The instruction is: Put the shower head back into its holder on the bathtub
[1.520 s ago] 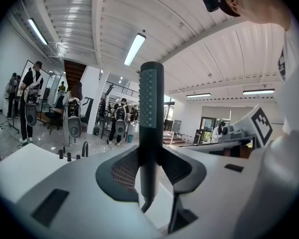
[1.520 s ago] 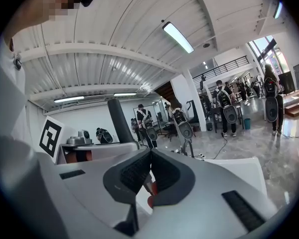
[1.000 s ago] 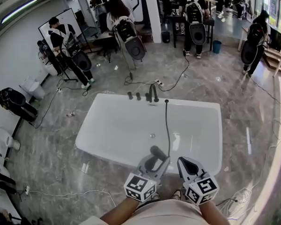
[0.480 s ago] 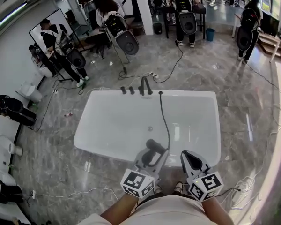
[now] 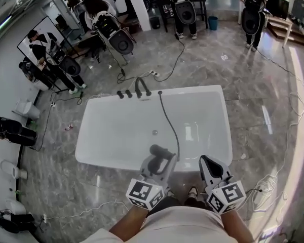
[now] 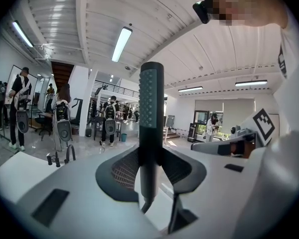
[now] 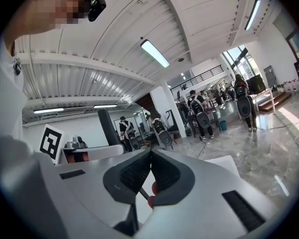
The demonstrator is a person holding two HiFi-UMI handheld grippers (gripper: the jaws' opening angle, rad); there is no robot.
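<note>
In the head view, the white bathtub [image 5: 207, 110] fills the middle of the frame, with dark taps [image 5: 136, 91] on its far rim and a dark hose [image 5: 169, 123] running from there to the shower head [image 5: 156, 150] at lower centre. The left gripper [image 5: 161, 160] grasps the shower head over the near rim, and the right gripper [image 5: 205, 161] is just beside it. Both forearms come up from the bottom edge, pointing towards the tub. The left gripper view adds the grip itself: the left gripper [image 6: 150, 151] is clamped on the upright shower head [image 6: 151, 98]. The right gripper view shows the right gripper [image 7: 150, 153] clenched on nothing, its pads meeting.
</note>
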